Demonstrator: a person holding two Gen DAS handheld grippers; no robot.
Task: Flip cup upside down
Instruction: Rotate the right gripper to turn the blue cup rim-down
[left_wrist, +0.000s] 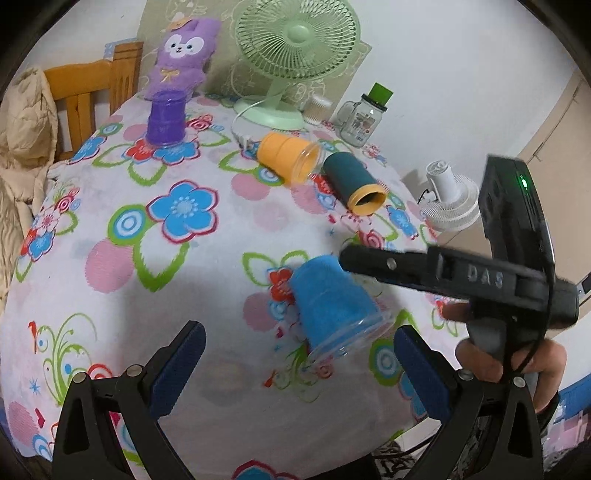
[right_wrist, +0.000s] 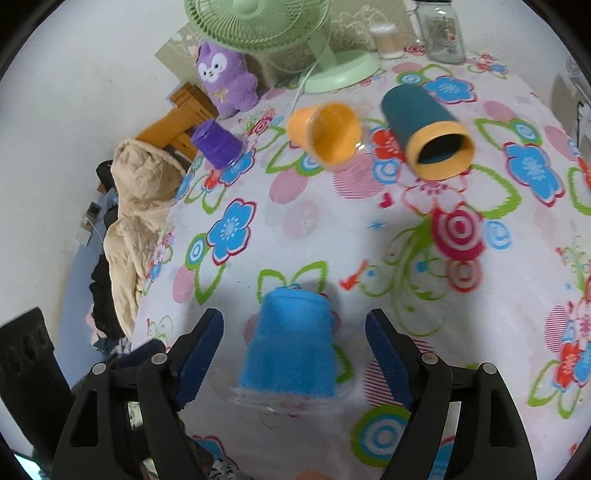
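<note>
A blue cup (right_wrist: 291, 343) stands rim-down on the flowered tablecloth (right_wrist: 295, 229), between the spread fingers of my right gripper (right_wrist: 295, 354), which is open and does not touch it. In the left wrist view the blue cup (left_wrist: 332, 302) leans slightly, with the right gripper's finger (left_wrist: 388, 264) just above its base. My left gripper (left_wrist: 299, 373) is open and empty, just in front of the cup. An orange cup (left_wrist: 288, 157) and a teal tumbler (left_wrist: 354, 182) lie on their sides farther back. A purple cup (left_wrist: 166, 116) stands upside down at the far left.
A green desk fan (left_wrist: 291, 48), a purple plush toy (left_wrist: 184, 55), a glass jar with a green lid (left_wrist: 360, 118) and a small clear container (left_wrist: 316, 109) stand along the back. A wooden chair (left_wrist: 85, 99) with a beige coat (left_wrist: 22, 155) is at the left edge.
</note>
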